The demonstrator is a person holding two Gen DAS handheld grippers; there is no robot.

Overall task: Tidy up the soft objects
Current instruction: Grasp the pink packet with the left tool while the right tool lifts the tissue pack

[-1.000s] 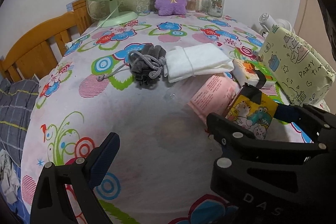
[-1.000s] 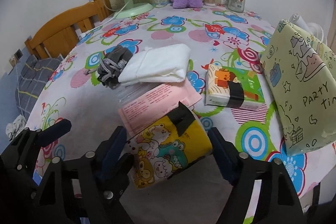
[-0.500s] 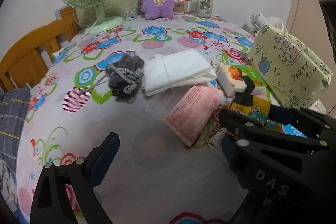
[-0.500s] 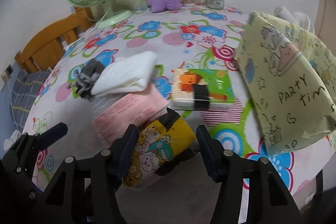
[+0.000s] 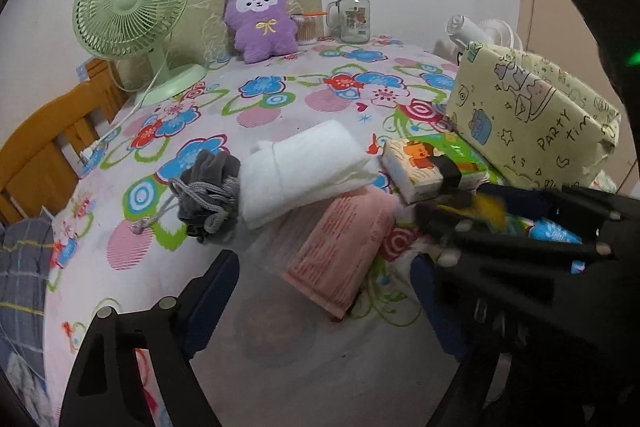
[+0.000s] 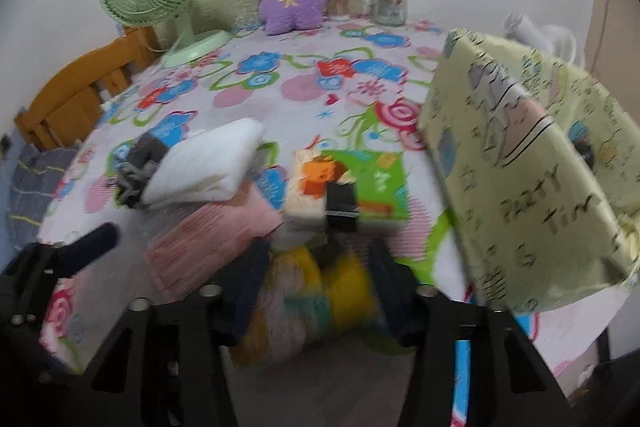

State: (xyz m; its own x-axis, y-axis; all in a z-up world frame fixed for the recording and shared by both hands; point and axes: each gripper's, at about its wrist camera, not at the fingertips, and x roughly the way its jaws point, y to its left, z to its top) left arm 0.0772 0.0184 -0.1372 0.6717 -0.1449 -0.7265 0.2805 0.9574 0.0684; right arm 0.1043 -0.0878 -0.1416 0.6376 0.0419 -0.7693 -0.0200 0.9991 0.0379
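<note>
Floral cloth covers the tabletop [image 5: 280, 379], and on it my right hand-held gripper [image 6: 316, 291] has its jaws closed in on the yellow cartoon-print packet [image 6: 308, 303]; they have just been narrowing and now both pads press its sides, though the right wrist view is blurred there. From the left wrist view that right hand-held gripper [image 5: 452, 203] shows at the right edge with a streak of yellow between its fingers. My left hand-held gripper [image 5: 324, 291] stands wide, having just closed a little, with nothing gripped; the pink packet [image 5: 344, 247] lies ahead between its fingers, untouched as far as I can tell. Just beyond the yellow packet sits the green and orange tissue pack [image 6: 352, 187] with a black band, beside the pink packet. Overlapping the pink packet's far end is the white folded pad [image 5: 304, 171], and touching that on its left is the grey drawstring pouch [image 5: 208, 195]. To the right a pale yellow gift bag [image 6: 532, 167] stands tilted. At the far edge are the purple plush toy [image 5: 262, 21], a green fan [image 5: 130, 1] and a glass jar mug [image 5: 354, 13].
</note>
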